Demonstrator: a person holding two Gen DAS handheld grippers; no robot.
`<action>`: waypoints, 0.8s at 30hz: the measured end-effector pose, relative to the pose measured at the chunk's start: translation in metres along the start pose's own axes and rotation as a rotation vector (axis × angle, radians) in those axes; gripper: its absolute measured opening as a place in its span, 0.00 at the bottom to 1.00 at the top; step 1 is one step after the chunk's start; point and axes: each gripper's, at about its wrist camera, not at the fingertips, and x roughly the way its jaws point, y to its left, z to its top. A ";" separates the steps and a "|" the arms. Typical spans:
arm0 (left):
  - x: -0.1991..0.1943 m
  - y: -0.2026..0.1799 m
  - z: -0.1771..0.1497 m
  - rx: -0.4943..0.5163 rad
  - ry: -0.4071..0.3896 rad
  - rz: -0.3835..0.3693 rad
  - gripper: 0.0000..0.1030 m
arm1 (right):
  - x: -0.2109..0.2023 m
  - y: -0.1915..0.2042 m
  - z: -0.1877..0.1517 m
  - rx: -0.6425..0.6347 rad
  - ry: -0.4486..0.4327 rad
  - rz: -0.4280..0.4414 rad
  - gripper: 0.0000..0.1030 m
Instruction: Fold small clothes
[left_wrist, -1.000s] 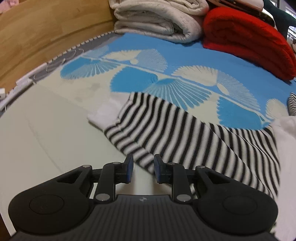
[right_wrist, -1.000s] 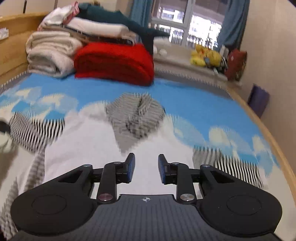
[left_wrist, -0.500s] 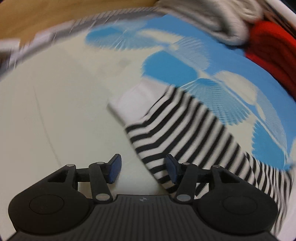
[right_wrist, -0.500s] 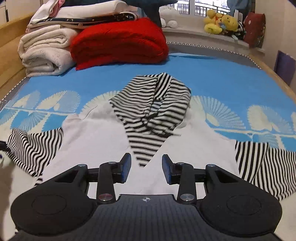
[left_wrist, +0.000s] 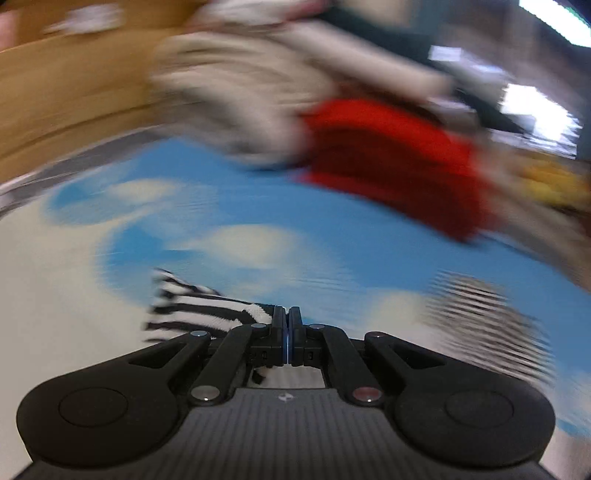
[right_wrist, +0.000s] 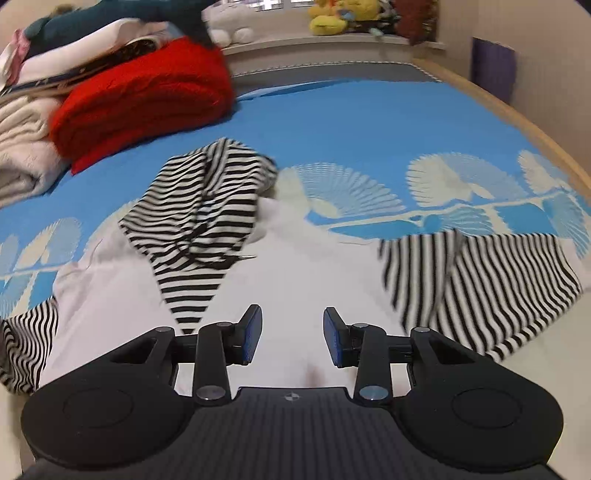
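- Left gripper pinches the striped sleeve cuff, lifted at nine o'clock of its tips; the thin grip may slip.
- Right gripper, jaws half-spread and empty, hovers over the white hooded top; its striped hood at eleven o'clock could bunch.

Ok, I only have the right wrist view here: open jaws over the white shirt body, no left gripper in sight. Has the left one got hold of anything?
Observer: Yes. In the left wrist view the left gripper is shut on the striped sleeve, pinched near its cuff end.
Operator: How does the cloth sit in the jaws?
Observer: The sleeve sticks out bunched to the left of the closed jaws, and a small scrap shows below the fingers.
Operator: Anything else usable in that view?
Observer: Little. The picture is badly blurred. Behind the gripper only the blue bedsheet, the red blanket and a pale stack can be made out.
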 end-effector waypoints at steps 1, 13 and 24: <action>-0.011 -0.033 -0.009 0.067 0.026 -0.124 0.00 | -0.001 -0.005 0.000 0.013 0.001 -0.007 0.37; 0.029 -0.057 -0.022 0.062 0.322 -0.121 0.50 | 0.020 -0.043 0.002 0.183 0.051 -0.035 0.37; 0.049 -0.012 -0.010 -0.042 0.395 0.025 0.50 | 0.101 -0.021 -0.022 0.504 0.274 0.216 0.38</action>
